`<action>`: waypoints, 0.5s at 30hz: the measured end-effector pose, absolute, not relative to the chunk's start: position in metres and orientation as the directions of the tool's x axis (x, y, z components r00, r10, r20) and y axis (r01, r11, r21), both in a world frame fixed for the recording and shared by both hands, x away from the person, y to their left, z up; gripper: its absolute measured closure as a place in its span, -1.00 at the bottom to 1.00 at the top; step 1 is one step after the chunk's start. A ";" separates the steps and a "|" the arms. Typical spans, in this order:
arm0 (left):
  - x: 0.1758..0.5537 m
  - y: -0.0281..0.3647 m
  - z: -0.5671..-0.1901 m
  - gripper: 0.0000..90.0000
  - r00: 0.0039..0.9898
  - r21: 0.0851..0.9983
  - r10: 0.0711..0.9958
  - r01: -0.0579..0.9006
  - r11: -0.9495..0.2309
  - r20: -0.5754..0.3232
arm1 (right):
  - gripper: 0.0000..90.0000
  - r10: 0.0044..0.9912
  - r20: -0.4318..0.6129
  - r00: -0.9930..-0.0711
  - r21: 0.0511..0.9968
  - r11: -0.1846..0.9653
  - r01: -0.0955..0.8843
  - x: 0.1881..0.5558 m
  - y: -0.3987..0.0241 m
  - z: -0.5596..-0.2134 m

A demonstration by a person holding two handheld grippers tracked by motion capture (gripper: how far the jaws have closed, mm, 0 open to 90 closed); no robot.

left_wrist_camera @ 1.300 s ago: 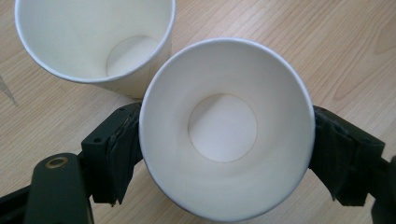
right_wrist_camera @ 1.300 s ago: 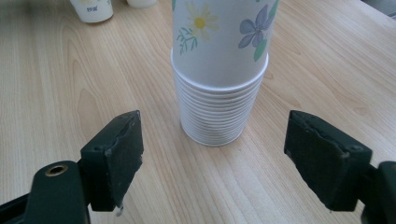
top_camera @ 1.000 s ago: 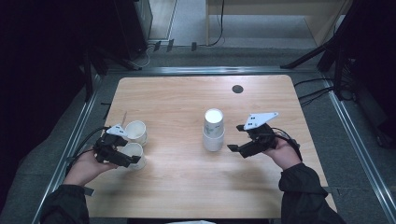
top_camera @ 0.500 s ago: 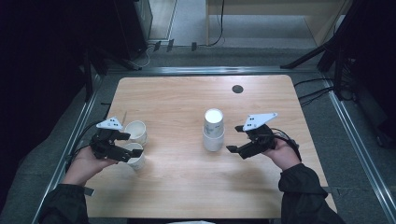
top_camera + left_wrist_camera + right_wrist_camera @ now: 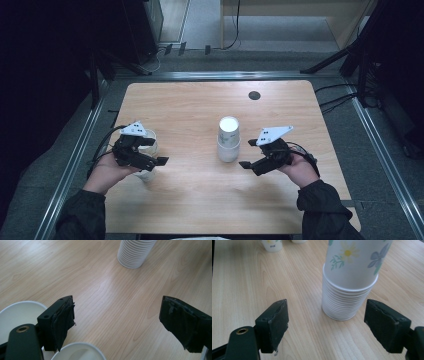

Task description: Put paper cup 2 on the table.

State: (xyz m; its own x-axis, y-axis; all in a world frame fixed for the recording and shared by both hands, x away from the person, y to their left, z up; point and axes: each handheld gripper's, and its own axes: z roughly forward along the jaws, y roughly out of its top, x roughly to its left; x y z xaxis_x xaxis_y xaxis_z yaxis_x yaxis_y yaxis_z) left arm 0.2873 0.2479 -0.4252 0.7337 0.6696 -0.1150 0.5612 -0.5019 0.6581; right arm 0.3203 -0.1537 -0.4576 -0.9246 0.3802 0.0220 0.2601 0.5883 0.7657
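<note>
A tall stack of white paper cups [image 5: 228, 140] stands upside down at the table's middle; in the right gripper view the stack [image 5: 350, 277] carries a flower print. Two loose white cups stand at the left: one [image 5: 150, 138] behind my left gripper, one [image 5: 145, 174] under it. My left gripper [image 5: 156, 152] hovers over them, open and holding nothing, aimed at the stack [image 5: 135, 252]. Both cup rims [image 5: 20, 312] [image 5: 77, 351] lie beneath its left jaw. My right gripper [image 5: 248, 154] is open just right of the stack, and its jaws [image 5: 327, 306] straddle the stack's base without touching.
A dark round grommet [image 5: 254, 95] sits in the wooden table [image 5: 190, 105] near the far edge. Metal rails [image 5: 75, 155] run along the table's sides. The two loose cups [image 5: 271, 245] stand far off in the right gripper view.
My left gripper has shifted a little to the right and up over the two loose cups. The right gripper and the stack have stayed put.
</note>
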 end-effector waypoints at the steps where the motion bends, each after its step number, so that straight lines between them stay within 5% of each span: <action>1: 0.288 0.245 -0.426 -0.71 0.736 0.657 0.667 0.560 -0.505 -0.114 | -0.56 0.377 0.021 -0.926 0.765 0.591 0.258 0.319 -0.153 -0.458; 15: 0.293 0.198 -0.432 -0.71 0.799 0.681 0.592 0.493 -0.540 -0.109 | -0.56 0.410 0.081 -0.909 0.767 0.556 0.319 0.300 -0.153 -0.463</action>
State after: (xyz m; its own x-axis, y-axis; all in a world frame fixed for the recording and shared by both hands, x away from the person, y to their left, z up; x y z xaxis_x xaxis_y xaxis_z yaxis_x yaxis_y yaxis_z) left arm 0.2929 0.1976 -0.4315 0.7988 0.5916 -0.1091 0.4934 -0.5405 0.6815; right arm 0.3002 -0.1532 -0.4629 -0.9086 0.4098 0.0808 0.3191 0.5561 0.7675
